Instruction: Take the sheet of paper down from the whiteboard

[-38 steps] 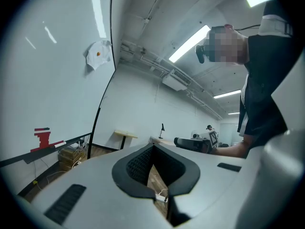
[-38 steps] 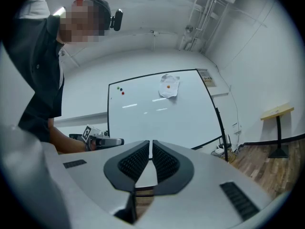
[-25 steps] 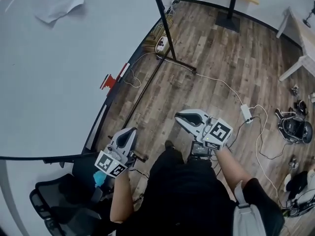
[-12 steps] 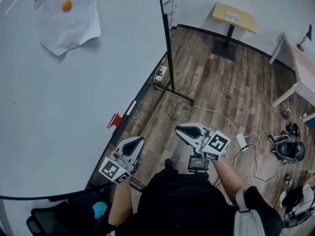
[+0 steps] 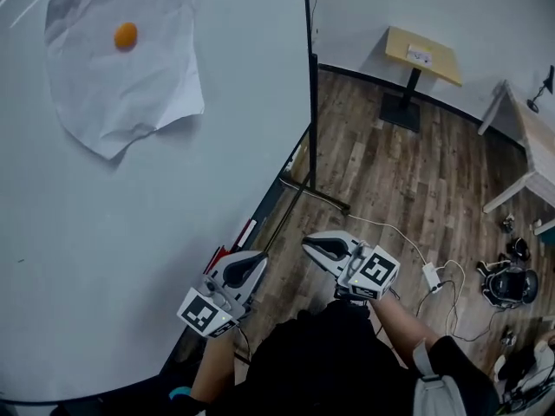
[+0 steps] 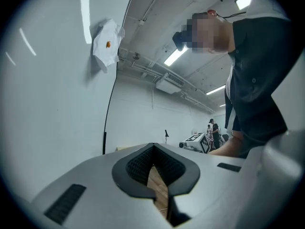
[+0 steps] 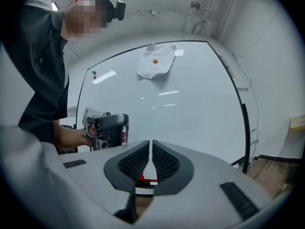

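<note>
1. Left gripper (image 6: 153, 149): jaws pressed right together, not a thing pinched between the pads.
2. Right gripper (image 7: 151, 147): jaws down to a hairline slit, nothing in it either, nose aimed at the whiteboard (image 7: 190, 104).
3. Both held low and side by side in the person's hands, near the whiteboard's bottom edge. Left one just beside that edge, close to a small red thing (image 5: 227, 251) on the ledge there.
4. And high up: the sheet of paper (image 5: 143, 85), white and crumpled, close to the whiteboard's top edge, well apart from both pairs of jaws.
5. Pinned by a single orange magnet (image 5: 126, 35) on its upper part. Lower corner pointing down, a soft shadow under it on the board.
6. Further out: a black stand pole (image 5: 310, 76) along the whiteboard's side edge, then wood floor (image 5: 390, 172).
7. Out by the far wall, a small yellow table (image 5: 422, 55). On the floor just right of the right gripper, a white power strip (image 5: 431, 276) with trailing cables.
</note>
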The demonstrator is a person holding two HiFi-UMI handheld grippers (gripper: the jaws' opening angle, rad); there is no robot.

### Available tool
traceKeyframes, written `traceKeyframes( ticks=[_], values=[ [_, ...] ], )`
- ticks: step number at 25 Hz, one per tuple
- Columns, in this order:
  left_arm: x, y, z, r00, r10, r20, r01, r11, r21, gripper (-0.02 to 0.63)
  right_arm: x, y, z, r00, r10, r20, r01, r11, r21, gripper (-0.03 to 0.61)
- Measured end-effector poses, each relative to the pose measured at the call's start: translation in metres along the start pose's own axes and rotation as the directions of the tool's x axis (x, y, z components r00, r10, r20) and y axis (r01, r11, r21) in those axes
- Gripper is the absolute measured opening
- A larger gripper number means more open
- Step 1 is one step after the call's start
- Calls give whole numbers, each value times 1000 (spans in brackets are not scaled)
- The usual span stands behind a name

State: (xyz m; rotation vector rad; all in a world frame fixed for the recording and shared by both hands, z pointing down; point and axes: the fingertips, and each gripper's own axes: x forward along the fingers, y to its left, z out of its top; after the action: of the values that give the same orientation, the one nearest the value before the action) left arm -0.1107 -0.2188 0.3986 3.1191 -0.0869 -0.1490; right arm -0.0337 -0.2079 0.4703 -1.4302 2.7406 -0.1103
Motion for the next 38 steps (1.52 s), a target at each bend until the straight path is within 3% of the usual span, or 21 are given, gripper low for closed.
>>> traceKeyframes(
  ticks=[7, 11, 14, 18, 22, 24, 27, 28, 31, 34, 38],
  values=[
    [13, 35, 10, 993, 114, 30, -111, 990, -88, 8, 23, -35, -14, 991, 131, -20, -130, 991, 24, 31],
    [27, 54, 28, 973, 231, 4, -231, 973, 14, 8, 49, -54, 1, 960, 280, 11, -280, 959, 35, 31],
    [32, 63, 52, 943, 334, -10, -330, 936, 121, 8, 63, -71, 38, 919, 380, 109, -389, 918, 80, 31],
    [27, 71, 93, 884, 468, -12, -451, 858, 247, 8, 83, -86, 102, 861, 454, 230, -474, 880, 37, 32],
    [17, 75, 135, 813, 582, -7, -538, 757, 371, 8, 100, -89, 153, 814, 486, 318, -529, 847, 58, 32],
    [11, 77, 154, 772, 634, -36, -558, 705, 438, 8, 108, -84, 177, 781, 514, 354, -571, 818, 74, 37],
    [14, 76, 185, 725, 684, -84, -530, 632, 565, 8, 116, -78, 211, 726, 552, 410, -634, 768, 90, 130],
    [17, 75, 197, 712, 695, -99, -509, 608, 609, 8, 117, -78, 221, 717, 554, 423, -643, 760, 94, 130],
    [23, 76, 234, 670, 730, -136, -446, 542, 712, 8, 124, -77, 246, 715, 540, 444, -647, 752, 126, 130],
    [26, 87, 269, 630, 760, -157, -412, 499, 762, 8, 129, -75, 264, 729, 516, 449, -633, 759, 155, 130],
    [35, 108, 303, 600, 785, -152, -361, 436, 825, 8, 132, -65, 281, 713, 527, 462, -656, 734, 175, 130]
  ],
)
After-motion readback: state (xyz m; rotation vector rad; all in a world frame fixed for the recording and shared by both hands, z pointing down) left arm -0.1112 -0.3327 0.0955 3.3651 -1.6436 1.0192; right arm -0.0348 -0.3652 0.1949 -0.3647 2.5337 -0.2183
